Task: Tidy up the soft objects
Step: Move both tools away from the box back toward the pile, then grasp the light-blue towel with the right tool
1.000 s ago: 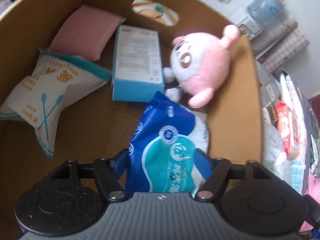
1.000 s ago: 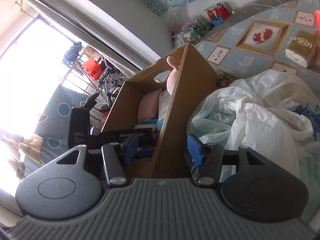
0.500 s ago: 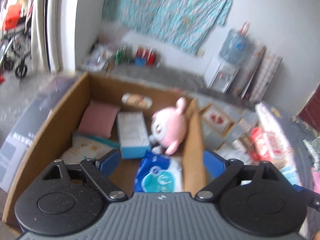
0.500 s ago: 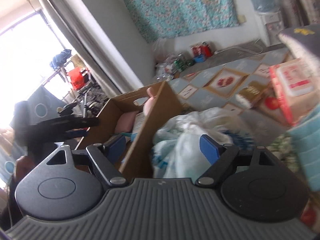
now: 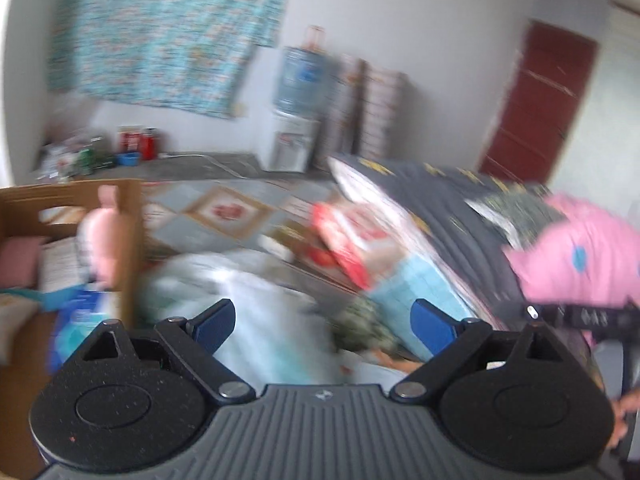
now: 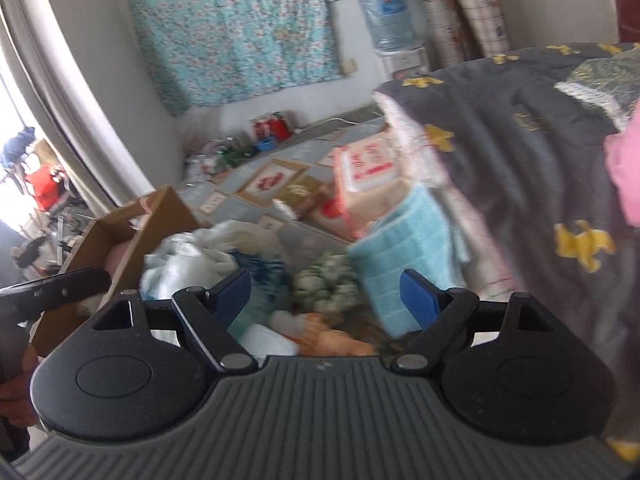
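Observation:
My left gripper [image 5: 324, 316] stands open and empty over a white plastic bag [image 5: 248, 280] on the floor. At the left edge is the cardboard box [image 5: 132, 240], holding a pink plush [image 5: 106, 236] and a blue wipes pack [image 5: 80, 312]. My right gripper [image 6: 326, 290] is open too, with nothing in it. It hangs above a green-and-white bundle [image 6: 324, 276], with a light blue towel [image 6: 404, 256] on its right. The same bag [image 6: 192, 256] and box [image 6: 160, 216] lie to its left. Both views are blurred.
A red-and-white package [image 6: 372, 172] leans behind the towel. A bed with a dark grey quilt [image 6: 520, 160] fills the right side, with a pink dotted soft thing [image 5: 580, 256] on it. A water dispenser [image 5: 296, 120] and rolled mats stand at the far wall.
My left gripper let go of the blue wipes pack in the box, opened, rose and swung right. The right gripper opened, left the box wall and swung right toward the pile by the bed.

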Action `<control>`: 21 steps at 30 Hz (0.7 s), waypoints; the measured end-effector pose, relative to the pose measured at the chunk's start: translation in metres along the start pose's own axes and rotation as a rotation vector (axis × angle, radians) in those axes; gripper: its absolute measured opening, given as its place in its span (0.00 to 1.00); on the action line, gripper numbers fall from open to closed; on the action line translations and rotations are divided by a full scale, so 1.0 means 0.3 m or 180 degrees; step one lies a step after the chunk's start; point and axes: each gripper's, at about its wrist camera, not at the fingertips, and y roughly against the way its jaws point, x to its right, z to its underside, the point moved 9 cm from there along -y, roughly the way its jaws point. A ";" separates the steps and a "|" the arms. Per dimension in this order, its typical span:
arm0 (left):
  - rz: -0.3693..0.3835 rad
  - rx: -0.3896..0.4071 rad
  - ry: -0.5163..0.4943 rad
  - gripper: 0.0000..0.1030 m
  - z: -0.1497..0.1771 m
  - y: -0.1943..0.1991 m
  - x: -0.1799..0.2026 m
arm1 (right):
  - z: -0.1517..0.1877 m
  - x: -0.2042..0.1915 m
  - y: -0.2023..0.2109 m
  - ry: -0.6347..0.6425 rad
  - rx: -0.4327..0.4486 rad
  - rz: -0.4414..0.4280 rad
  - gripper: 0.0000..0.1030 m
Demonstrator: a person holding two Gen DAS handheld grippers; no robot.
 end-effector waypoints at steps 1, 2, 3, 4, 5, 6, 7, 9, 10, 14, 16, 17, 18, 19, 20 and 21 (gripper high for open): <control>0.0036 -0.0042 -0.0069 0.91 0.016 -0.038 0.035 | -0.001 0.024 -0.007 0.0031 -0.0021 0.0070 0.79; 0.0077 -0.0058 -0.0147 0.91 0.034 -0.070 0.068 | -0.001 0.037 -0.013 0.0074 -0.0035 0.0115 0.78; 0.0109 -0.0055 -0.0219 0.90 0.042 -0.105 0.099 | -0.007 0.051 -0.022 0.0121 -0.0048 0.0151 0.78; 0.0113 -0.0079 -0.0287 0.89 0.061 -0.133 0.127 | -0.013 0.062 -0.038 0.0164 -0.0081 0.0195 0.77; 0.0110 -0.0118 -0.0349 0.87 0.074 -0.164 0.150 | -0.019 0.073 -0.061 0.0206 -0.0125 0.0230 0.74; 0.0138 -0.0133 -0.0397 0.83 0.082 -0.195 0.171 | -0.025 0.080 -0.086 0.0251 -0.0164 0.0249 0.71; 0.0178 -0.0144 -0.0438 0.81 0.088 -0.225 0.191 | -0.031 0.090 -0.110 0.0290 -0.0202 0.0278 0.70; 0.0184 -0.0255 -0.0489 0.74 0.101 -0.288 0.215 | -0.052 0.106 -0.168 0.0379 -0.0282 0.0343 0.62; 0.0206 -0.0306 -0.0488 0.68 0.108 -0.316 0.228 | -0.059 0.118 -0.201 0.0413 -0.0319 0.0386 0.60; 0.0263 -0.0570 -0.0439 0.55 0.129 -0.440 0.232 | -0.083 0.153 -0.324 0.0533 -0.0476 0.0447 0.48; 0.0276 -0.0705 -0.0378 0.45 0.141 -0.489 0.219 | -0.092 0.166 -0.383 0.0612 -0.0532 0.0480 0.46; 0.0288 -0.0767 -0.0355 0.44 0.145 -0.512 0.217 | -0.096 0.172 -0.409 0.0654 -0.0556 0.0516 0.45; 0.0305 -0.0824 -0.0336 0.41 0.151 -0.534 0.215 | -0.096 0.180 -0.428 0.0690 -0.0580 0.0556 0.43; 0.0318 -0.0887 -0.0312 0.38 0.157 -0.553 0.213 | -0.097 0.189 -0.449 0.0717 -0.0602 0.0589 0.43; 0.0336 -0.0947 -0.0290 0.36 0.162 -0.569 0.213 | -0.098 0.202 -0.463 0.0740 -0.0619 0.0621 0.42; 0.0357 -0.0992 -0.0272 0.34 0.167 -0.584 0.213 | -0.098 0.213 -0.478 0.0761 -0.0634 0.0654 0.41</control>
